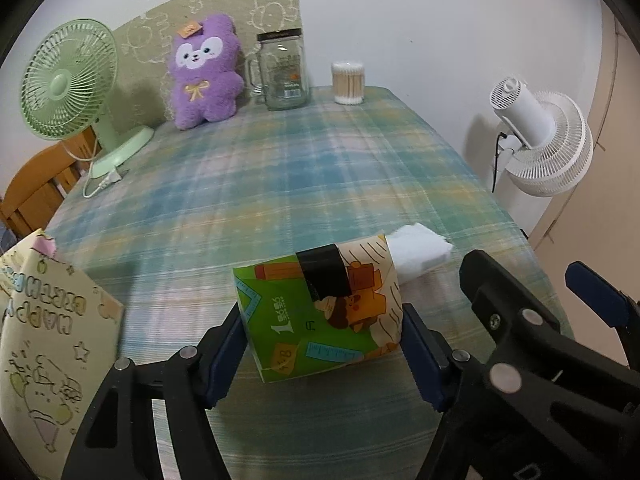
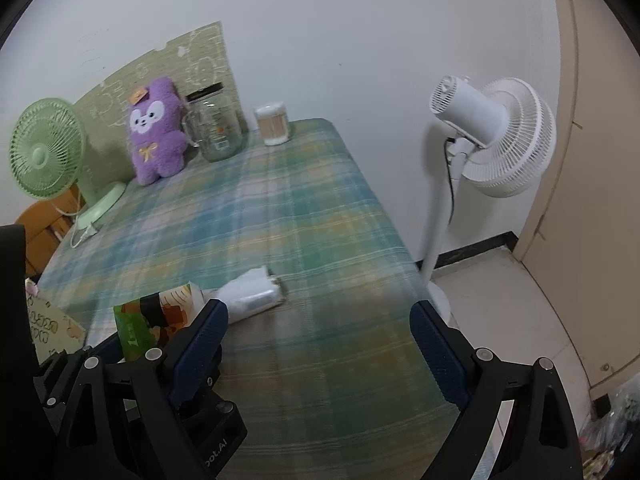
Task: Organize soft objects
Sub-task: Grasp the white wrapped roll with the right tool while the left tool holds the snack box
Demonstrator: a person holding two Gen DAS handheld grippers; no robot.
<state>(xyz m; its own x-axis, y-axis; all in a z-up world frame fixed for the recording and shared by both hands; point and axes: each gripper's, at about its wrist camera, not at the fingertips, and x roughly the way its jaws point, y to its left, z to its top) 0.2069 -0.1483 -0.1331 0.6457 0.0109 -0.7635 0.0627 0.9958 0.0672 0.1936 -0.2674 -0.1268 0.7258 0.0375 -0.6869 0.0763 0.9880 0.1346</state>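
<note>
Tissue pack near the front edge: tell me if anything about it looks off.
The tissue pack has black tape stuck across its top, like a patch. White tissue sticks out of its far end onto the tablecloth. The left gripper fingers flank it.

Left tongs (image 1: 324, 344) clamp the tissue pack (image 1: 320, 312) on the plaid tablecloth (image 1: 280, 184).

Open plaid tablecloth (image 1: 280, 184) mid-table — purple plush (image 1: 204, 72), glass jar (image 1: 284, 72), green fan (image 1: 68, 80) along the back.
</note>
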